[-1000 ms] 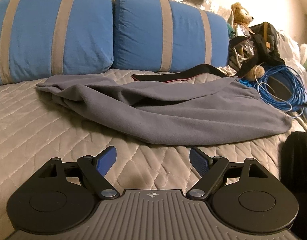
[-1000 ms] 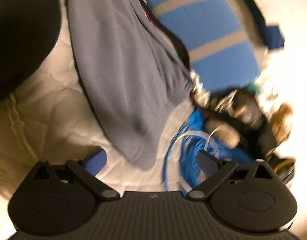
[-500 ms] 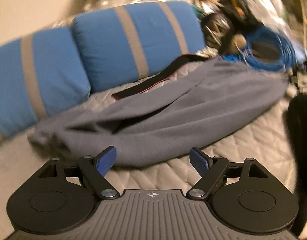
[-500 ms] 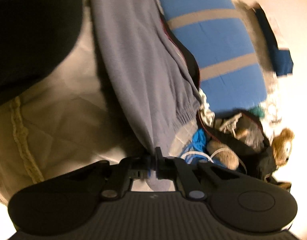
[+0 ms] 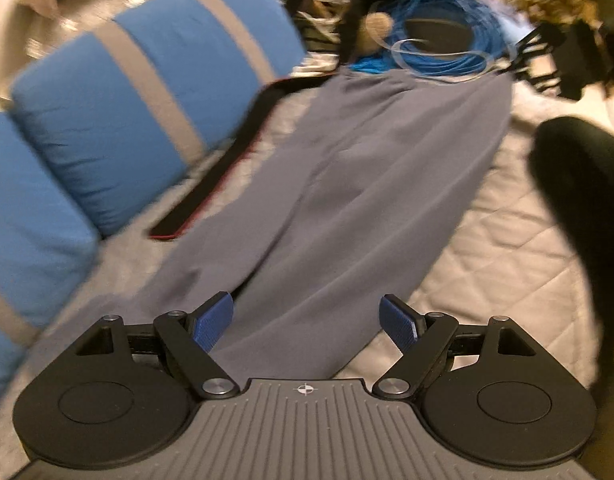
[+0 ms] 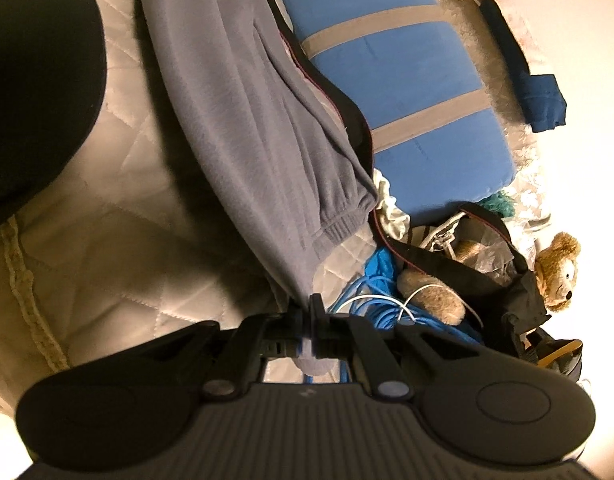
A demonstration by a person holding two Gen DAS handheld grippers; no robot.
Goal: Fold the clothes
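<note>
Grey sweatpants lie stretched along the quilted bed, beside the blue pillows. Right claw is clamped on the hem end, cloth pulled taut up to it. Left claw hangs low over the opposite end, jaws wide apart, holding nothing.

Warm dim light, motion blur, fisheye-bent edges
</note>
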